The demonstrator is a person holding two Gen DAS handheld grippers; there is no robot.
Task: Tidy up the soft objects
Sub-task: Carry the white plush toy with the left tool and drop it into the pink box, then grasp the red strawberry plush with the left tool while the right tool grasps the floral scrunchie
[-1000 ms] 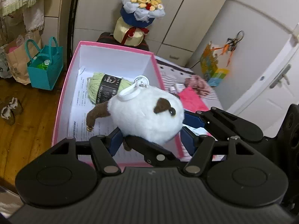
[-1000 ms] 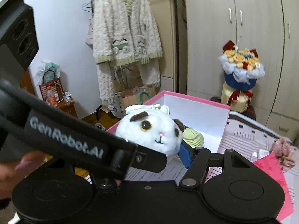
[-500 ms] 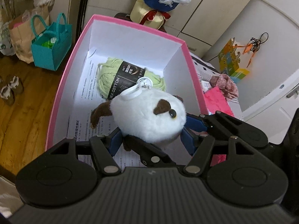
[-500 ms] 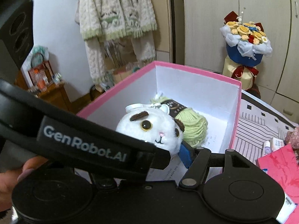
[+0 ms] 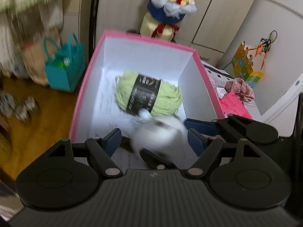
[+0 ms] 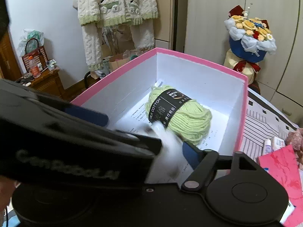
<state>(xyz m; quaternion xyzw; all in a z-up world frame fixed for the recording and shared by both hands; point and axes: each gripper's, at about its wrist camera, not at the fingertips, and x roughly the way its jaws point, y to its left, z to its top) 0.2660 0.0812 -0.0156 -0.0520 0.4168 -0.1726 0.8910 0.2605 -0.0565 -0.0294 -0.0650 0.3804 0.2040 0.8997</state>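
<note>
A white plush toy (image 5: 159,132) with brown patches shows as a downward blur low in the pink box (image 5: 151,37), just in front of the green yarn ball (image 5: 149,96). My left gripper (image 5: 155,141) has its jaws opening, and its blue pads (image 5: 113,140) stand clear of the plush on both sides. In the right wrist view the plush (image 6: 167,147) streaks down beside the yarn (image 6: 180,117) inside the box (image 6: 198,60). My right gripper (image 6: 162,151) is opening too. One of its fingers is hidden behind the left gripper's black body.
A printed sheet lines the box floor. Right of the box lie a pink paper (image 5: 234,104) and a floral fabric piece (image 5: 240,87). A bouquet (image 5: 170,5) stands behind it. A teal bag (image 5: 64,70) sits on the wooden floor at left. A cardigan (image 6: 117,9) hangs on the wall.
Both grippers came down over the box with the plush squeezed between them. Their jaws have now widened and the plush has slipped down out of them, blurred.
</note>
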